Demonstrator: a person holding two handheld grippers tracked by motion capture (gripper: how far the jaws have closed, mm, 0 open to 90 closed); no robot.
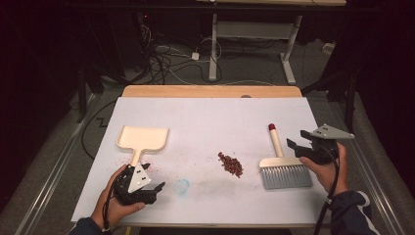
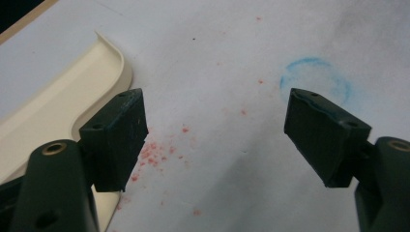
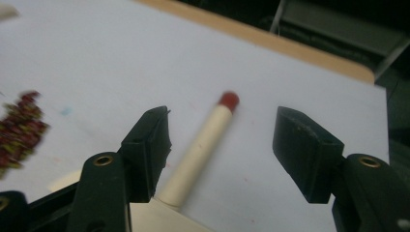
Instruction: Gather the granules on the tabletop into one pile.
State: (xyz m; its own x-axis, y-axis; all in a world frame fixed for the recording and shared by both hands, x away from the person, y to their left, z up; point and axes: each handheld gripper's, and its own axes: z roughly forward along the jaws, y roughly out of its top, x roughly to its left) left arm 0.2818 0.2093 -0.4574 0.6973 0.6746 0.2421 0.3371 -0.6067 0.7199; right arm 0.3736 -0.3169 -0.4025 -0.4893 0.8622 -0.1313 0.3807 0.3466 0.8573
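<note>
A white sheet covers the worktop (image 1: 205, 122), with a strip of bare wood showing along the far edge. Toward the left edge lies a cream dustpan (image 1: 142, 139), its tray pointing to the far edge and its handle running back toward the near edge. The left gripper (image 1: 155, 190) sits just at the end of that handle, close to the near left corner, held in the person's left hand (image 1: 115, 205). Its fingers (image 2: 118, 137) are spread wide with nothing between them; in the left gripper view they frame bare sheet, with the dustpan's curved rim beside the left one, a scatter of red specks (image 2: 159, 154) on the sheet, and a faint blue ring mark (image 2: 315, 79) farther off.

Around the middle of the worktop, slightly toward the near edge, sits a small pile of reddish crumbs (image 1: 230, 164). Between it and the right edge lies a hand brush (image 1: 283, 169), grey bristles facing the near edge, cream handle with a red tip (image 3: 228, 99) reaching toward the far edge. The right gripper (image 1: 296, 139), in the right hand (image 1: 330, 169), hangs just beside the brush head near the right edge. Its fingers (image 3: 150, 145) are wide apart on either side of the handle, clasping nothing; whether they touch it I cannot tell
</note>
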